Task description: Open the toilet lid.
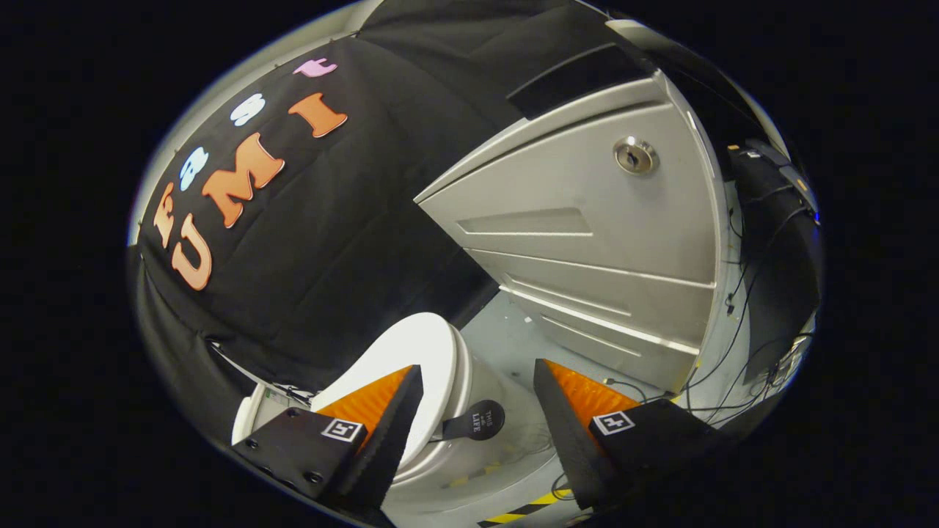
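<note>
Looking forward along a tilted gripper [477, 411], its two fingers stand spread wide apart with nothing held between them; a white toilet [469, 396] sits just ahead, partly behind the left finger [381, 433]; the toilet lid [411, 367] is white and rounded, and whether it lies fully closed on the bowl cannot be told from this angle; a small dark round tab [478, 421] sticks out from the lid's edge into the gap between the fingers, touching neither; beyond the toilet hangs black cloth [330, 242]; beside it stands a grey metal cabinet [587, 242] with a round keyhole lock [635, 155]; dark cables [733, 367] trail down past the cabinet; yellow-and-black striped tape [521, 510] marks the pale floor [506, 337] near the fingers.
</note>
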